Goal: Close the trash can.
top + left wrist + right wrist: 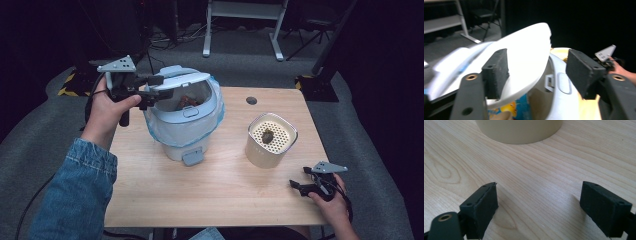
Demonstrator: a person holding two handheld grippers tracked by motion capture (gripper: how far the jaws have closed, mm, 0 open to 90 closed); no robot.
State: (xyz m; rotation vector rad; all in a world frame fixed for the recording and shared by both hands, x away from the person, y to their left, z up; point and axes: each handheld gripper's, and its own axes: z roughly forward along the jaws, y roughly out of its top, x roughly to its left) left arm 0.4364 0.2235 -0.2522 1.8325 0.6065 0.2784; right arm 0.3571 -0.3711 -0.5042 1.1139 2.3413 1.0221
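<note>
A pale blue and white lidded bin with a blue bag liner stands at the table's back left. Its lid is tilted up, and brownish rubbish shows inside. My left gripper reaches in from the left, and the lid's edge lies between its jaws. In the left gripper view one pad is against the lid and the other stands apart from it, so the gripper is open. My right gripper rests open near the table's front right corner, with bare wood between its jaws.
A cream container with a perforated top and a small dark lump on it stands right of the bin, just beyond my right gripper. The wooden table has a cable hole at the back. A grey pedal juts from the bin's front.
</note>
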